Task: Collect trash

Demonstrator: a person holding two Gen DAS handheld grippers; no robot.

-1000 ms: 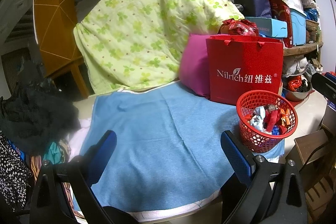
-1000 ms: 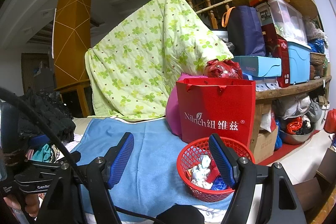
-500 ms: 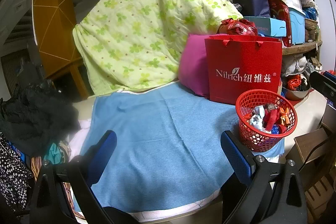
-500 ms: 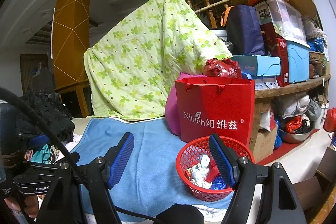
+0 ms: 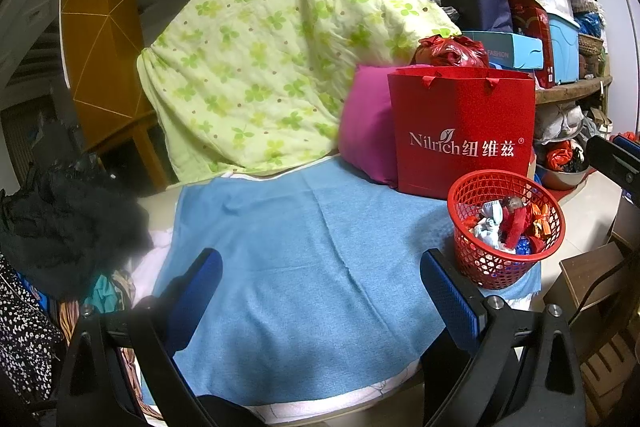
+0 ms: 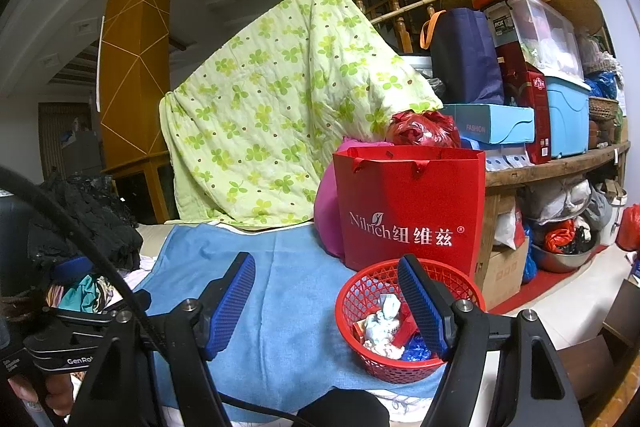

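Left tool: fingers spread wide, nothing between them, over the blue cloth covering the table. Right tool: also spread wide and empty, its right finger overlapping the red basket in view. Basket sits at the cloth's right edge, just in front of the red paper bag. Trash inside the basket: crumpled white paper, red and blue wrappers, possibly foil. Pink cushion beside the bag; green floral quilt draped behind.
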